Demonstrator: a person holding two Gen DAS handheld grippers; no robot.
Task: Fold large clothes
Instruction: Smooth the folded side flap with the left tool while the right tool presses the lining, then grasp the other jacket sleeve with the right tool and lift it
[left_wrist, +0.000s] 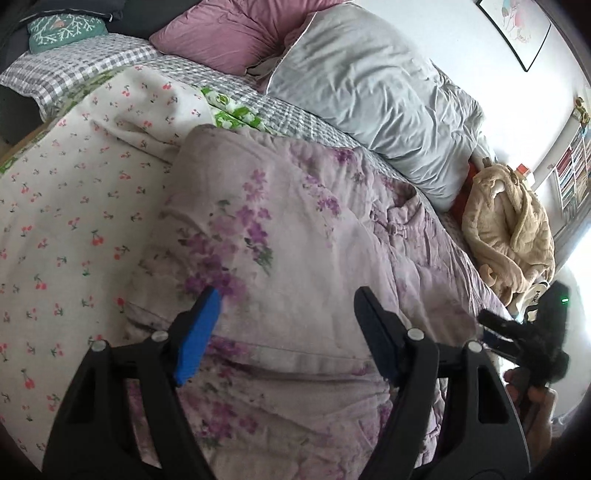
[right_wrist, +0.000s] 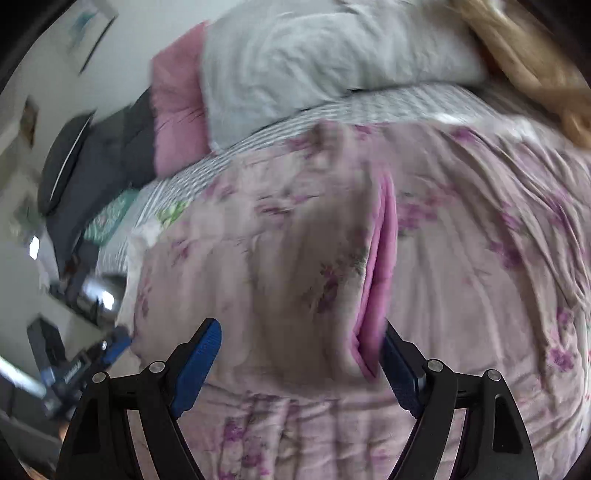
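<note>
A large pale lilac quilted garment with purple flower print (left_wrist: 295, 229) lies spread on the bed, partly folded over itself. My left gripper (left_wrist: 286, 299) is open and empty, hovering just above the garment's lower part. In the right wrist view the same garment (right_wrist: 295, 229) fills the frame, with a pink inner lining (right_wrist: 380, 280) showing along a fold. My right gripper (right_wrist: 301, 328) is open over that fold, its right finger close to the pink lining. The right gripper also shows in the left wrist view (left_wrist: 532, 332) at the bed's right edge.
A white cherry-print blanket (left_wrist: 74, 206) lies left of the garment. A grey pillow (left_wrist: 369, 96) and a pink pillow (left_wrist: 236, 33) sit at the back on the checked sheet (left_wrist: 74, 62). A beige fleece robe (left_wrist: 509, 229) lies at the right.
</note>
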